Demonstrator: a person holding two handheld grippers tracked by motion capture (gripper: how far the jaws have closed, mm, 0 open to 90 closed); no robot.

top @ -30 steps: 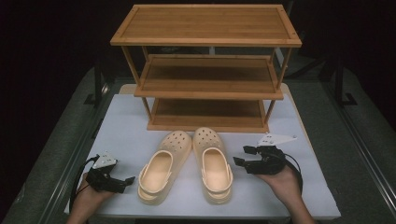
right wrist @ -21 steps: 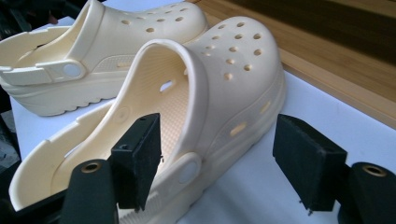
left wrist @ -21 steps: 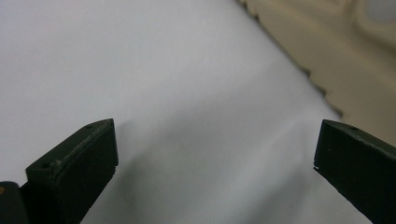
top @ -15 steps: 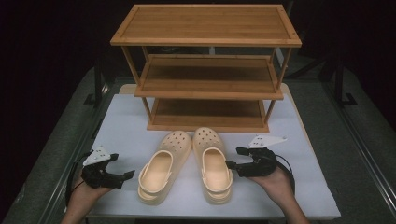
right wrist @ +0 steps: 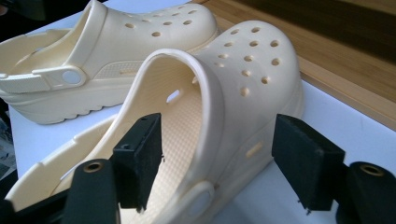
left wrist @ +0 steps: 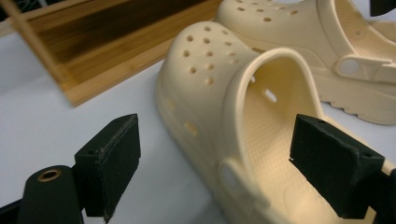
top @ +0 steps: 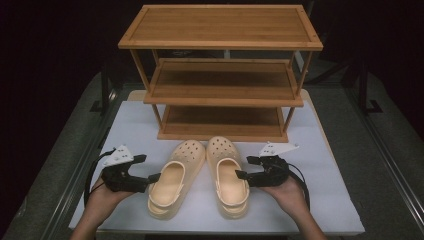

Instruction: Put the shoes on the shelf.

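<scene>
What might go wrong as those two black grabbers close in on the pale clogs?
The left tool straddles the left clog's thin side wall, its jaws having just been closing without pressing yet; the soft wall may buckle or slip out. The right tool straddles the right clog likewise. The clogs touch at the toes, so lifting one may drag the other toward the wooden rack.

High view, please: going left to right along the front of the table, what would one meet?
Left black two-jaw gripper → left cream perforated foam clog → right cream perforated foam clog → right black two-jaw gripper.
</scene>
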